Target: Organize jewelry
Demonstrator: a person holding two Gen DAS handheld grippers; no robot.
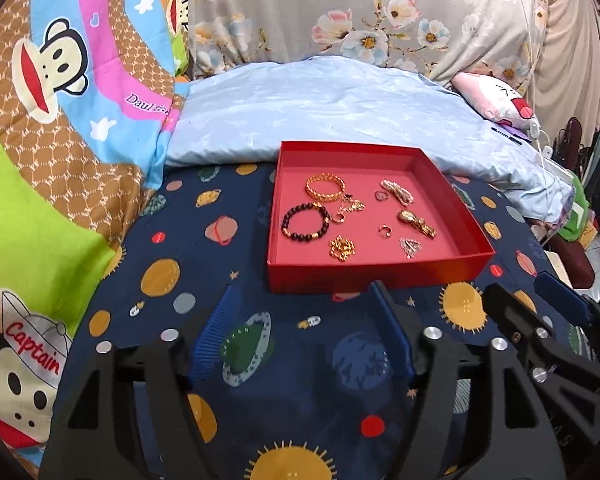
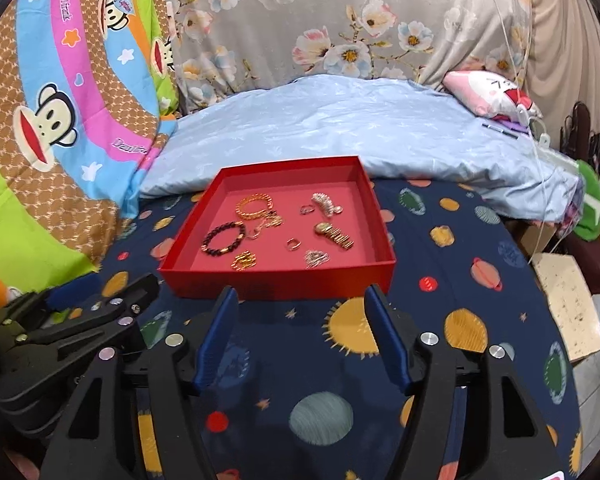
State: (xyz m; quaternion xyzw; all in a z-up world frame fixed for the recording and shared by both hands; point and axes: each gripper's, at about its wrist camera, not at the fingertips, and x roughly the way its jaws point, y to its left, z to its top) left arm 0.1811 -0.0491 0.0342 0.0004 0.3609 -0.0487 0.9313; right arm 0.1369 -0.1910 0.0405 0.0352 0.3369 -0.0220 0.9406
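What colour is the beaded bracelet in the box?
Dark beads with gold ones, beaded bracelet; clearest in left wrist view.

The right hand-held gripper (image 2: 300, 312) hovers over the space-print bed (image 2: 439, 248), jaws apart and empty, just short of a red box (image 2: 276, 280). Inside lie bracelets (image 2: 224, 237), rings (image 2: 294, 244) and chains (image 2: 244, 260). The left hand-held gripper (image 2: 100, 292) sits at lower left.

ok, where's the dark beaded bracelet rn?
In the red box, at its left side in both wrist views: the dark beaded bracelet lies just below the gold bangle.
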